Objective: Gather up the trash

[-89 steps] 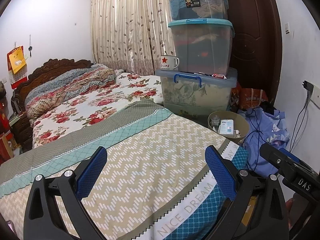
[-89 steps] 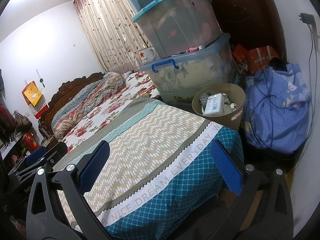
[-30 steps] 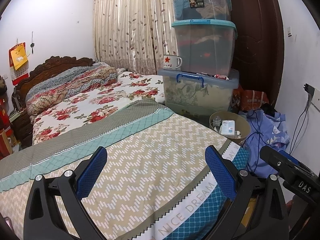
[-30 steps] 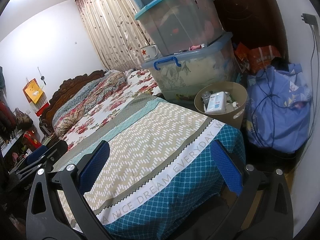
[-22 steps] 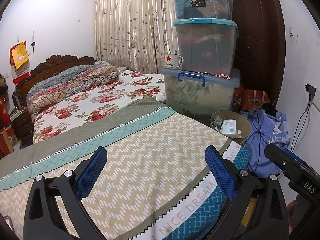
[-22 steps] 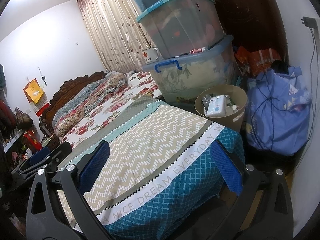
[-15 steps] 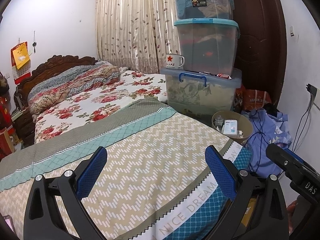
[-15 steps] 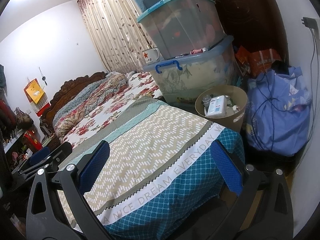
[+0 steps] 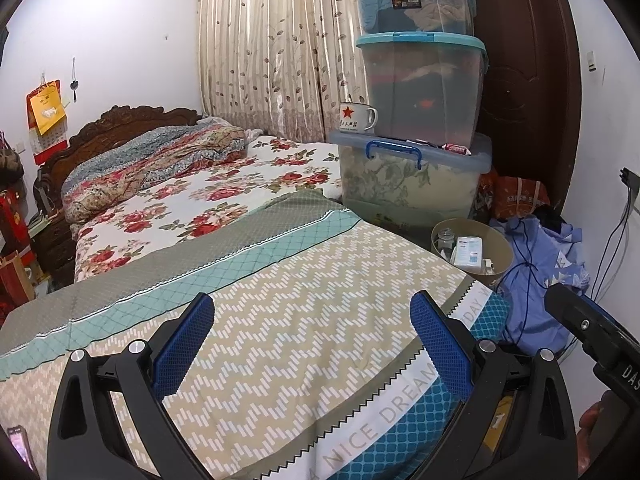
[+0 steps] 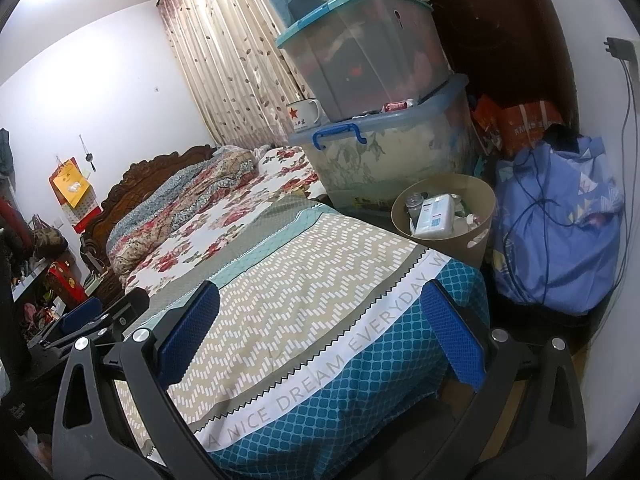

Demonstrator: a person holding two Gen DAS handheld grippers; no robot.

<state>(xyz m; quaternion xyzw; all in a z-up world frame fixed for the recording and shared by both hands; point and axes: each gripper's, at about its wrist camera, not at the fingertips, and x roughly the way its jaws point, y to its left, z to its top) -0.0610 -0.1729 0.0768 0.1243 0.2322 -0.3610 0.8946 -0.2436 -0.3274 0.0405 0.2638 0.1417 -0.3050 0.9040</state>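
- My left claw (image 9: 312, 344) gapes wide, gripping nothing, above the zigzag-patterned bedspread (image 9: 280, 300).
- My right claw (image 10: 320, 336) is equally spread and empty, the round tan wastebasket (image 10: 476, 216) well ahead.

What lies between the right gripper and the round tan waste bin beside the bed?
The corner of the patterned bedspread lies between the open right gripper and the round tan waste bin. The bin stands on the floor past the bed's far edge; nothing visible covers its open top.
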